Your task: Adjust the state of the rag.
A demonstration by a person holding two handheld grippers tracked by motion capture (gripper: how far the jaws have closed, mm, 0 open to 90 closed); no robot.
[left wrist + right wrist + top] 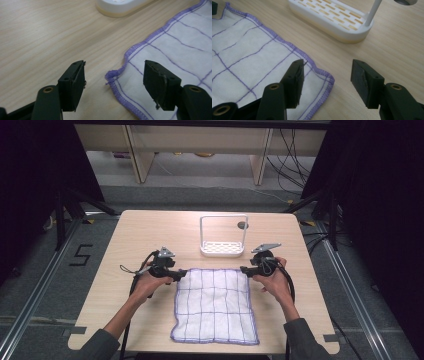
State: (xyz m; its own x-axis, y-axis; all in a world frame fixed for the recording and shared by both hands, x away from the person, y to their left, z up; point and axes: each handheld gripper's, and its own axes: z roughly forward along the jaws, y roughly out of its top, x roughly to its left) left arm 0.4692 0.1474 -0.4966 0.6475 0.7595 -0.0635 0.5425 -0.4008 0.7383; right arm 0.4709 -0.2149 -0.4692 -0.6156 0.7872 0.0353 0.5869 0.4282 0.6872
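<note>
A white cloth (214,304) with purple grid lines and a purple hem lies flat on the wooden table (130,240). My left gripper (181,274) is open at the cloth's far left corner (111,74), which lies between its jaws. My right gripper (244,269) is open at the far right corner (328,77), with that corner between its jaws too. Neither pair of jaws holds the cloth. A hand grasps each gripper.
A white slotted rack (223,248) with an upright frame stands just beyond the cloth, also seen as the rack (332,18) close to my right gripper. A small dark round thing (243,225) sits behind it. Table edges lie left, right and near.
</note>
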